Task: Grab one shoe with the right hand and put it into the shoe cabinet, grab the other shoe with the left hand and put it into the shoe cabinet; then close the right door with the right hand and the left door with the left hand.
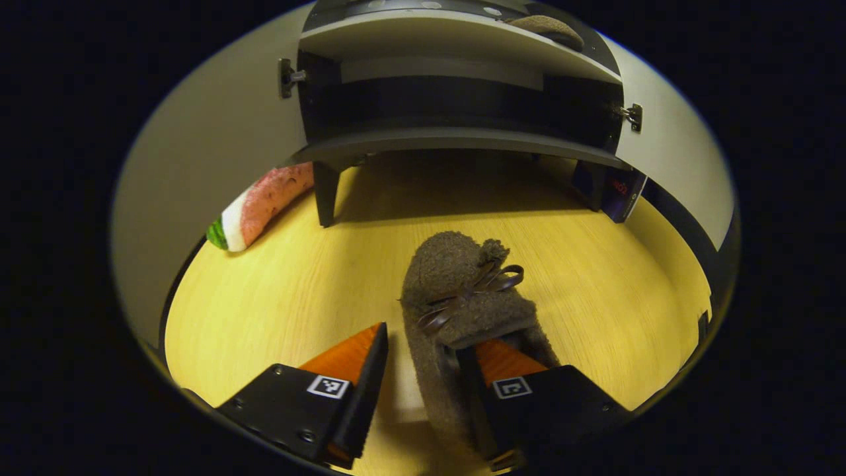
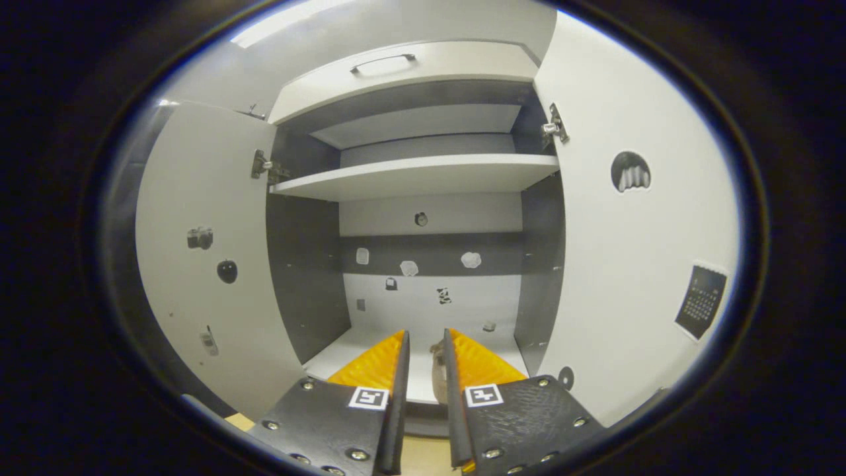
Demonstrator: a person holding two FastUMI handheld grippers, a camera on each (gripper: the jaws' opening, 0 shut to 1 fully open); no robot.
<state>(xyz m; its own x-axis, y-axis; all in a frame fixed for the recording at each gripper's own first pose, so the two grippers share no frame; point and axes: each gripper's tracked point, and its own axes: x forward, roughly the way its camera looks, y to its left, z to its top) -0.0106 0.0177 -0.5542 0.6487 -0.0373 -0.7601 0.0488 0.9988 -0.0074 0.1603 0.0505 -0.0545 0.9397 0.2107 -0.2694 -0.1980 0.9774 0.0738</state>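
A fuzzy brown slipper (image 1: pixel 462 311) with a ribbon bow lies on the wooden tabletop (image 1: pixel 277 297), toe pointing at twelve o'clock toward the shoe cabinet (image 1: pixel 456 135). The left gripper (image 1: pixel 426 350) has its jaws spread wide around the slipper's left side wall: one finger sits inside the shoe opening at about five o'clock, the other hangs outside on the bare wood at seven o'clock, apart from the fabric. The second slipper (image 1: pixel 548 28) rests on the cabinet shelf at one o'clock. A watermelon-slice plush (image 1: pixel 261 208) lies at ten o'clock beside the cabinet leg.

In the right gripper view, the right gripper (image 2: pixel 426 360) faces the cabinet's open interior, jaws narrowly parted, with a bit of brown slipper (image 2: pixel 437 370) between them; whether they press it I cannot tell. Both doors, left (image 2: pixel 205 264) and right (image 2: pixel 634 251), stand open.
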